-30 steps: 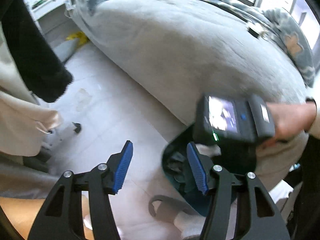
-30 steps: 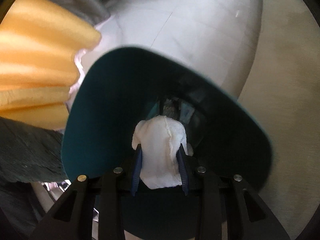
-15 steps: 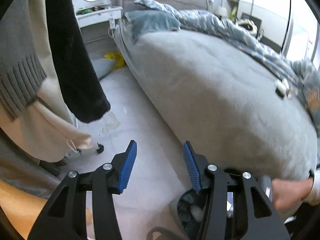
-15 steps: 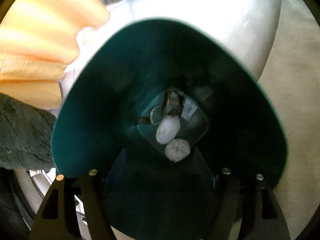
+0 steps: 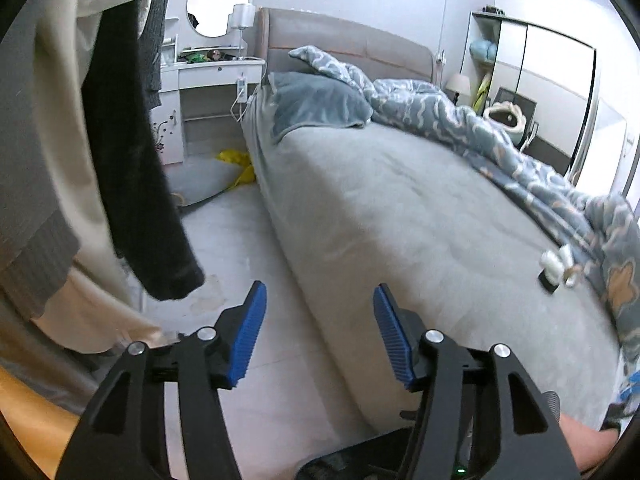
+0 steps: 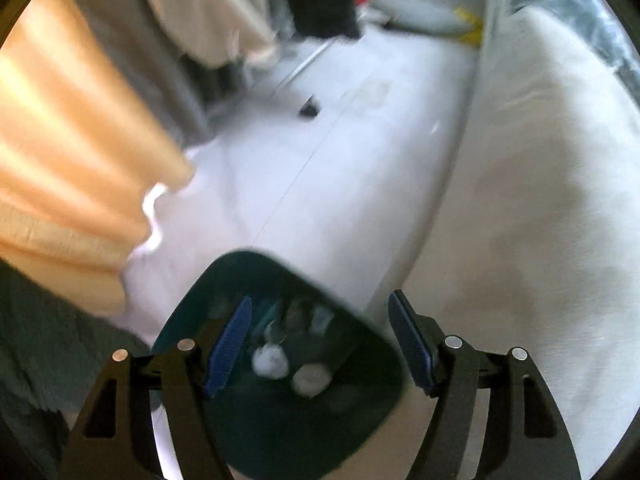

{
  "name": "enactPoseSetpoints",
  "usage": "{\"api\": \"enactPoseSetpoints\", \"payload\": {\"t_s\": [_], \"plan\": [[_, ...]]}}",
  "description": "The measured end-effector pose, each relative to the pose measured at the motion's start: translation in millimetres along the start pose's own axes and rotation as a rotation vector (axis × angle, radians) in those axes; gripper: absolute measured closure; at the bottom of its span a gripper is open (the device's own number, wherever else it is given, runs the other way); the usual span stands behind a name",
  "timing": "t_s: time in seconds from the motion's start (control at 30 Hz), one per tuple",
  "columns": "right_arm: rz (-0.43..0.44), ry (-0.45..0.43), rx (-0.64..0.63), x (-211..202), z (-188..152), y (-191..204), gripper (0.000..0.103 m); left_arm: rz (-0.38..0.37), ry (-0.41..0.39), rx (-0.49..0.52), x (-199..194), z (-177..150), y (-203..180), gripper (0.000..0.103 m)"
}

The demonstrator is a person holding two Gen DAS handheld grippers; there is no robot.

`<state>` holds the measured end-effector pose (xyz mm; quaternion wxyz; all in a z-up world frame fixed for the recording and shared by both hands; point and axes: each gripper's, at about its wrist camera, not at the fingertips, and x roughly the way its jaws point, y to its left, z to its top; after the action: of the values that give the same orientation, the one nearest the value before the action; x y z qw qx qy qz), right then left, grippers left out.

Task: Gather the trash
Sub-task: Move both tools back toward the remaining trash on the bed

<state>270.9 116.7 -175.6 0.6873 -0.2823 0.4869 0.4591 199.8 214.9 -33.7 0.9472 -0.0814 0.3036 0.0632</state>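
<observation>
Trash is partly gathered, as far as these views show; two crumpled white tissue balls point(image 6: 272, 357) lie at the bottom of the dark green bin point(image 6: 224, 280), among darker scraps I cannot identify; the bin stands on the pale floor point(image 6: 320, 168) just beside the bed point(image 5: 400, 208). Right gripper point(image 6: 320, 344) hangs over the bin's mouth with its blue-padded fingers point(image 6: 228, 344) spread wide and nothing between them; left gripper point(image 5: 316, 332) is likewise wide open and empty, pointing out over the floor and the edge of the bed. Work seems to be left: a small cluster of white bits point(image 5: 558, 266) sits on the grey bedcover near the patterned duvet point(image 5: 440, 116), well apart from both grippers, and it may be the next thing to collect, though it is too small to say what it is; a dark speck point(image 6: 309, 107) on the floor could be trash or a furniture foot. Much is hard to read; the right view is smeared by motion; the bin's near wall is hidden behind the gripper body; in the left view only a sliver of the bin shows at the bottom edge; hanging clothes point(image 5: 132, 160) block the left side.
</observation>
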Motion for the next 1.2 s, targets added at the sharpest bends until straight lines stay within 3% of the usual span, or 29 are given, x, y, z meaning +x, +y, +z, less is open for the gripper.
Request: {"api": "enactPoseSetpoints", "payload": {"t_s": [0.33,0.53,0.87,1.2], "plan": [[-0.134,-0.256,0.176,-81,-15,-96,0.029,-0.028,-0.082,0.016,14,16,-63,0.026],[-0.221,-0.3,0.288,-115,-46,-154,0.028,-0.089,-0.085,0.05,31,14,-107,0.02],[-0.359,-0.399,0.509,-173,-104,-241,0.028,-0.171,-0.008,0.08,66,7,-165,0.019],[-0.488,-0.426,0.606,-200,-167,-293,0.027,-0.238,0.011,0.133,85,0,-229,0.017]]}}
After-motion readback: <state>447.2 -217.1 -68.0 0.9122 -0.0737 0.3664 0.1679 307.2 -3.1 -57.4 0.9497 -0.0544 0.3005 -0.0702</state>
